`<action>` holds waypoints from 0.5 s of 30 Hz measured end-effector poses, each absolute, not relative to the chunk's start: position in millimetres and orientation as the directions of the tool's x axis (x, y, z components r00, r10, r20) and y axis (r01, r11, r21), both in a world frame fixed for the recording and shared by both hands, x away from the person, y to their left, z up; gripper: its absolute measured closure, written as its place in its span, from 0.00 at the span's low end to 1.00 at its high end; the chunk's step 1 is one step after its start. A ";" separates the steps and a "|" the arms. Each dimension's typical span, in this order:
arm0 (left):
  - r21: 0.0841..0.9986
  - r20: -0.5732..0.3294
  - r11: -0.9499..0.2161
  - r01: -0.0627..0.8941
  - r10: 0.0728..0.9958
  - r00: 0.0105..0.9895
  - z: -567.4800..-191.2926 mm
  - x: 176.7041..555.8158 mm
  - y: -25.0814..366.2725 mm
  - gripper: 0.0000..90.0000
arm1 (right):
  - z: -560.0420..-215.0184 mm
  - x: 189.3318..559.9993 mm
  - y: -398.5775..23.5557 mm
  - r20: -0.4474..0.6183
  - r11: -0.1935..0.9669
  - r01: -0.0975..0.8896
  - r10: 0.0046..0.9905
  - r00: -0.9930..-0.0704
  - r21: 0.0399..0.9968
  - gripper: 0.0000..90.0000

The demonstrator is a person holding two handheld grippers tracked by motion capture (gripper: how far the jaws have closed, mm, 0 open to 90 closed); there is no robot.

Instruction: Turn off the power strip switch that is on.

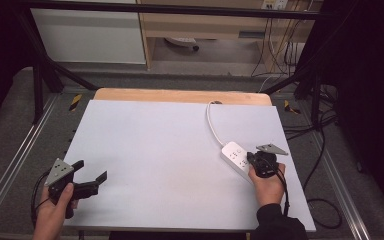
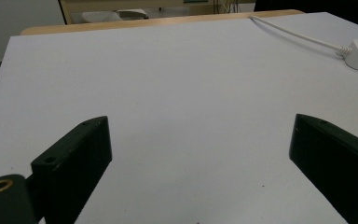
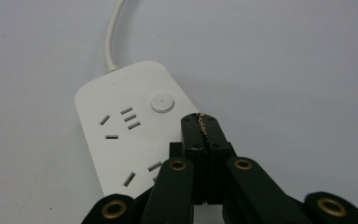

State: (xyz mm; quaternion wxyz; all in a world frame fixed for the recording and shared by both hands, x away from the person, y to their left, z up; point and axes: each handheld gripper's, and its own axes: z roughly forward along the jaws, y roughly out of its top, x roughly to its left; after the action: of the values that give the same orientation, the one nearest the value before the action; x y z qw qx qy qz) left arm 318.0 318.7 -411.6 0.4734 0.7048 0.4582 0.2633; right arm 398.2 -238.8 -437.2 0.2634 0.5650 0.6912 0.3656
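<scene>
From above, my right gripper (image 1: 254,159) hangs over the near end of the white power strip (image 1: 235,155), which lies diagonally on the table's (image 1: 155,150) right side, its cord (image 1: 212,125) running away from me. My left gripper (image 2: 200,154) is spread wide over bare table. In the right gripper view, my right gripper's jaws are pressed together, empty, tips above the strip's edge beside its round button (image 3: 162,102).

A white plastic power strip (image 3: 130,126) with a white cord (image 1: 213,125) is seen on a pale grey worktop (image 1: 155,150) edged in light wood; 2 black claws are seen.

Right gripper (image 1: 254,159) over near end of white power strip (image 1: 236,155), right side of table (image 1: 155,145); strip's cord (image 1: 213,125) runs to far edge; left gripper (image 1: 91,179) jaws apart, near-left corner, nothing between.
</scene>
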 end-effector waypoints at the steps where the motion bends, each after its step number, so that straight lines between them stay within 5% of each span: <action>1: 0.909 -0.063 -0.132 0.396 0.895 0.442 -411.6 318.0 318.7 0.06 | -437.0 398.2 -238.9 0.049 0.095 0.590 0.973 -0.224 0.802 1.00; 15: 0.909 -0.063 -0.131 0.396 0.895 0.441 -411.6 318.0 318.8 0.06 | -437.3 398.7 -238.7 0.044 0.102 0.593 0.973 -0.227 0.799 1.00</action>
State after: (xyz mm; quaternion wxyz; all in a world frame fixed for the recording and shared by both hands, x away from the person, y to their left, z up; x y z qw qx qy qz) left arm 318.0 318.8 -411.6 0.4739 0.7043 0.4582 0.2635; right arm 398.7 -238.7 -437.3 0.2623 0.5637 0.6943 0.3624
